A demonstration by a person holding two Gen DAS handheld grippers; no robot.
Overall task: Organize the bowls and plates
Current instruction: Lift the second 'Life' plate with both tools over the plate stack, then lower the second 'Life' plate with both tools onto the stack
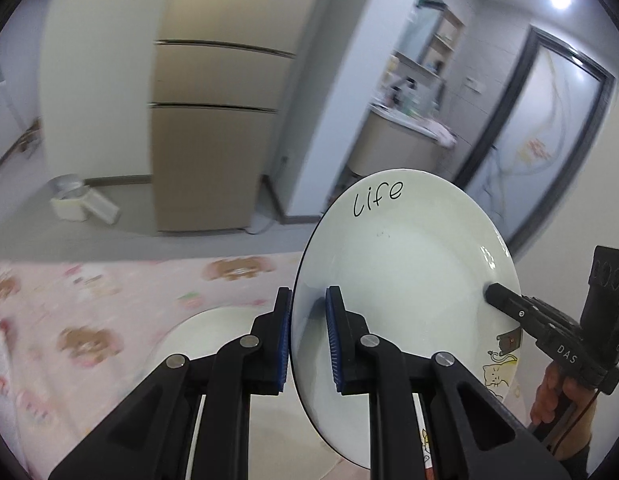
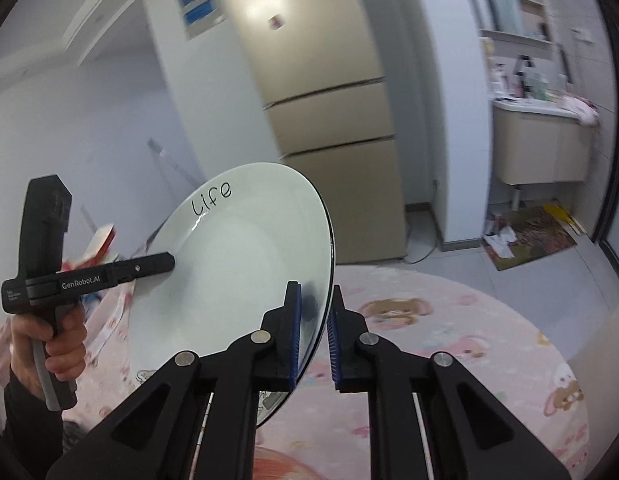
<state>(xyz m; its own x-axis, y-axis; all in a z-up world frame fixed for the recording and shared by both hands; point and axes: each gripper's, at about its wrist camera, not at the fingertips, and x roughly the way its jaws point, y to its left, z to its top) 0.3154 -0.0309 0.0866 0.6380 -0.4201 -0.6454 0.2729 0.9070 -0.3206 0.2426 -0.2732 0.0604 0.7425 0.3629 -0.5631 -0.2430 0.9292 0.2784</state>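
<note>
A white plate (image 1: 405, 280) marked "Life", with cartoon animals on its rim, is held tilted on edge above a pink table. My left gripper (image 1: 307, 336) is shut on its left rim. My right gripper (image 2: 313, 332) is shut on the opposite rim of the same plate (image 2: 245, 280). Each gripper shows in the other's view: the right one (image 1: 493, 294) at the plate's right edge, the left one (image 2: 169, 262) at its left edge. A second white dish (image 1: 213, 340) lies on the table below, partly hidden by my left fingers.
The table carries a pink bear-print cloth (image 1: 89, 312). A beige fridge (image 1: 213, 132) stands behind, with a washbasin cabinet (image 2: 541, 148) to the right. A white bin (image 1: 73, 200) and floor clutter (image 2: 525, 236) lie on the grey floor.
</note>
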